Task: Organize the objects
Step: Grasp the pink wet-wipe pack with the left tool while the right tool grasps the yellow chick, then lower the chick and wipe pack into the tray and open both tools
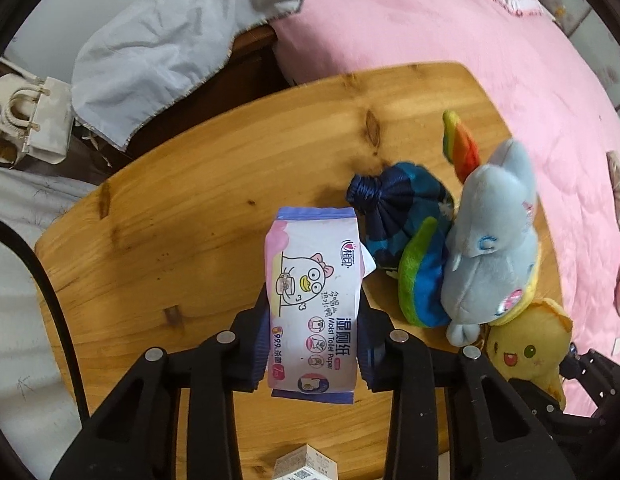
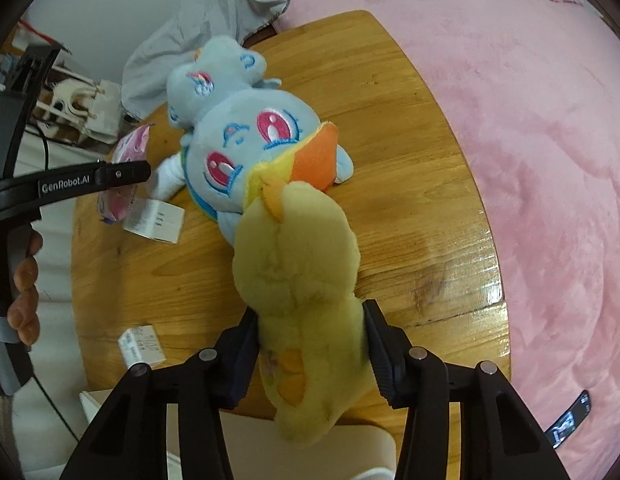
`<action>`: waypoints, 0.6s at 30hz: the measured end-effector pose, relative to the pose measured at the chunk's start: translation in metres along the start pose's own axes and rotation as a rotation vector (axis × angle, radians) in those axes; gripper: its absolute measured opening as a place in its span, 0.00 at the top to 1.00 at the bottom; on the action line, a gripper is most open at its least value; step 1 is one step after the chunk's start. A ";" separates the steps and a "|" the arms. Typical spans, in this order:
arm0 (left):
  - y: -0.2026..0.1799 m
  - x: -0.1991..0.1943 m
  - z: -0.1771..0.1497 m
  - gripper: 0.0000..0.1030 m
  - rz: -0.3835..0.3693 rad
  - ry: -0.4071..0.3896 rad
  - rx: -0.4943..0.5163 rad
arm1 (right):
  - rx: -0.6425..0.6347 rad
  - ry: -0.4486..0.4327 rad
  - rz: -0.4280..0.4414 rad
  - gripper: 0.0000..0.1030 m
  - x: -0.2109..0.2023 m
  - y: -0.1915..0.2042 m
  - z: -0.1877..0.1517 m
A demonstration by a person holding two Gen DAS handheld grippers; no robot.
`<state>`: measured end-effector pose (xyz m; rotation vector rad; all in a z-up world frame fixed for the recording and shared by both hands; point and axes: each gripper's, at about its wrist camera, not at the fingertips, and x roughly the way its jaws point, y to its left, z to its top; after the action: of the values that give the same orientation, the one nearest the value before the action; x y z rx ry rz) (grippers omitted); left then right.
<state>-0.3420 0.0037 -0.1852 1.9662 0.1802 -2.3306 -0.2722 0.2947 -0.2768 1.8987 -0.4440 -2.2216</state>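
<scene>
My left gripper (image 1: pixel 311 344) is shut on a pink-and-white pack of moist toilet paper (image 1: pixel 311 288) with a cartoon duck, held over the wooden table (image 1: pixel 182 216). My right gripper (image 2: pixel 310 344) is shut on a yellow plush toy (image 2: pixel 302 272), whose face shows in the left wrist view (image 1: pixel 525 352). A light blue pony plush (image 2: pixel 238 120) with a rainbow mane lies on the table just beyond it, also in the left wrist view (image 1: pixel 489 248). A dark blue striped pouch (image 1: pixel 397 208) lies beside the pony. The pack also shows in the right wrist view (image 2: pixel 132 148).
Small white boxes (image 2: pixel 158 220) (image 2: pixel 142 346) lie on the table; another shows at the near edge (image 1: pixel 302 466). A pink bed cover (image 2: pixel 529 120) borders the table's right and far side. A grey cloth (image 1: pixel 166 40) and a white handbag (image 1: pixel 34 120) lie at far left.
</scene>
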 end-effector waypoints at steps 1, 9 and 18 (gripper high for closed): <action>0.000 -0.004 -0.001 0.63 -0.002 -0.007 -0.008 | 0.006 -0.005 0.012 0.52 -0.003 -0.001 -0.001; 0.003 -0.041 -0.022 0.63 -0.047 -0.059 -0.064 | 0.022 -0.062 0.049 0.52 -0.033 0.003 -0.009; 0.006 -0.105 -0.067 0.63 -0.111 -0.142 -0.106 | -0.003 -0.161 0.102 0.52 -0.086 0.029 -0.029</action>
<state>-0.2579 0.0063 -0.0927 1.7776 0.4032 -2.4617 -0.2307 0.2925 -0.1907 1.6631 -0.5493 -2.3150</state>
